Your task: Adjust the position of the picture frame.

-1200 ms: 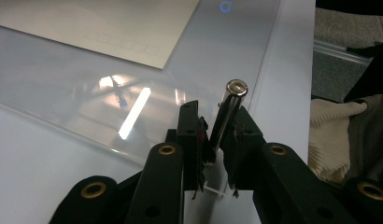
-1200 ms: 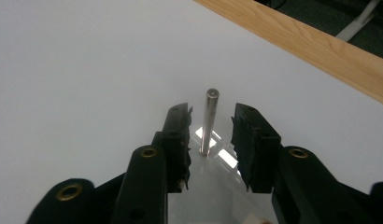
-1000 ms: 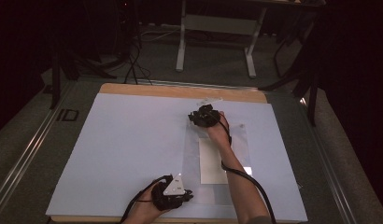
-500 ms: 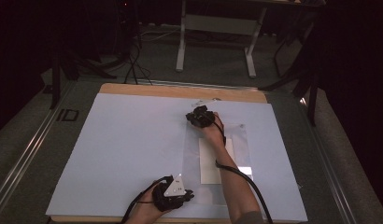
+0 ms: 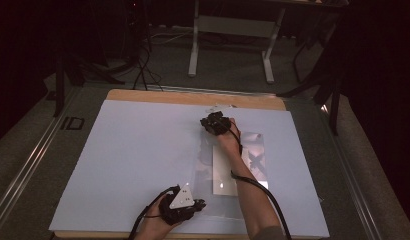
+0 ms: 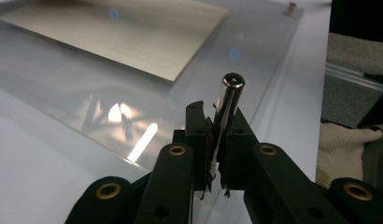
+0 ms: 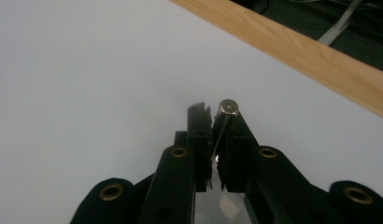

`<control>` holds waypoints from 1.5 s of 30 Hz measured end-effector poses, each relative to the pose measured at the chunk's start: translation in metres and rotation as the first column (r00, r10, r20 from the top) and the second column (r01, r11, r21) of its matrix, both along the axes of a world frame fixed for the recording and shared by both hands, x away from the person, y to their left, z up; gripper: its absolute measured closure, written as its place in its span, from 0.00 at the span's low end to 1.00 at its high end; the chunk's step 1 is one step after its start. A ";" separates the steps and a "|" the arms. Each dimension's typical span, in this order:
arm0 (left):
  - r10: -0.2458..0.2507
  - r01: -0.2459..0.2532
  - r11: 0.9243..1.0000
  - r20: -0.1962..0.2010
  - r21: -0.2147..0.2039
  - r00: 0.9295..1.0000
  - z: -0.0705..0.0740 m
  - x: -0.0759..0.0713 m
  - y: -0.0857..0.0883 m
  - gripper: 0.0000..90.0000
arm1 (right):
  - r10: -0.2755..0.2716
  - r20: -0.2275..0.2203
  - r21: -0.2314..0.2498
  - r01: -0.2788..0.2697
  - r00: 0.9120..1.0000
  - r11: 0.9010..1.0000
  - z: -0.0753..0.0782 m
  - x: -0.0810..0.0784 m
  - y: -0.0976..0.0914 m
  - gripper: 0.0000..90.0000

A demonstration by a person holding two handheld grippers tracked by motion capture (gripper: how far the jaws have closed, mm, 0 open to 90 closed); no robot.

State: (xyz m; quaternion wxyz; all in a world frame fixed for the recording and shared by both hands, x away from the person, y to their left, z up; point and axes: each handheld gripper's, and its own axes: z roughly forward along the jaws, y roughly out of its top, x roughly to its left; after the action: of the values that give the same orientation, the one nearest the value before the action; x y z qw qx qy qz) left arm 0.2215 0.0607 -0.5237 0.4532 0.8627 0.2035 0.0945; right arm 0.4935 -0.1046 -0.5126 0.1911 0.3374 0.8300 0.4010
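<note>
A: Dark room, pale blue tabletop point(image 5: 133, 165); clear acrylic sheet point(image 5: 253, 150) with card under right forearm. Left tongs point(image 5: 195, 204) near edge, right tongs point(image 5: 213, 121) far edge.

B: Left gripper view: tongs point(image 6: 216, 119) clamp metal standoff point(image 6: 228, 100), axis along jaws, sheet ahead.

A: Right gripper view: tongs point(image 7: 216, 122) pinch hex bolt point(image 7: 225, 114), head outward.

Dark room lying beyond grippers; grey carpeted floor point(image 5: 233, 75) spreading ahead of them; white metal desk frame point(image 5: 232, 30) standing farther off; black cables point(image 5: 143, 65) trailing left of frame; light glinting nearby.
</note>
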 end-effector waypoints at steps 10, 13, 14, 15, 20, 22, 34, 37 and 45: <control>0.065 -0.062 0.992 0.024 -0.111 0.998 0.018 0.001 0.025 0.93 | -0.022 0.019 -0.021 0.022 1.000 1.000 0.013 0.000 -0.014 0.91; 0.105 -0.101 0.985 0.025 -0.144 0.994 0.023 0.005 0.038 0.93 | -0.039 0.020 -0.019 0.040 0.999 0.999 0.018 0.000 -0.022 0.91; 0.121 -0.116 0.981 0.023 -0.155 0.992 0.024 0.007 0.043 0.93 | -0.046 0.020 -0.016 0.046 0.999 0.999 0.019 -0.001 -0.025 0.91; 0.134 -0.129 0.978 0.021 -0.164 0.991 0.026 0.009 0.049 0.93 | -0.051 0.021 -0.011 0.052 0.998 0.999 0.021 -0.001 -0.029 0.91; 0.208 -0.202 0.955 0.007 -0.217 0.978 0.030 0.019 0.073 0.92 | -0.072 0.017 -0.001 0.072 0.997 0.997 0.025 -0.004 -0.046 0.91; 0.237 -0.228 0.948 0.013 -0.224 0.972 0.031 0.023 0.081 0.91 | -0.078 0.018 0.006 0.078 0.997 0.997 0.029 -0.006 -0.052 0.91; 0.319 -0.301 0.925 0.045 -0.233 0.947 0.037 0.049 0.105 0.89 | -0.145 0.013 0.057 0.144 0.989 0.988 0.056 -0.022 -0.079 0.95; 0.355 -0.336 0.914 0.047 -0.228 0.934 0.037 0.058 0.112 0.89 | -0.142 0.005 0.057 0.142 0.990 0.988 0.059 -0.027 -0.085 0.95; 0.431 -0.415 0.885 0.038 -0.211 0.901 0.039 0.089 0.128 0.89 | -0.146 -0.006 0.028 0.146 0.989 0.989 0.054 -0.042 -0.096 0.95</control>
State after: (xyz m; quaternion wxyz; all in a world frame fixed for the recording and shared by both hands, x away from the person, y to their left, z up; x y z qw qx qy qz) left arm 0.3108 0.1883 -0.4848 0.5133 0.7434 0.3757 0.2066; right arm 0.4516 -0.2005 -0.4584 0.2134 0.4007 0.7976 0.3971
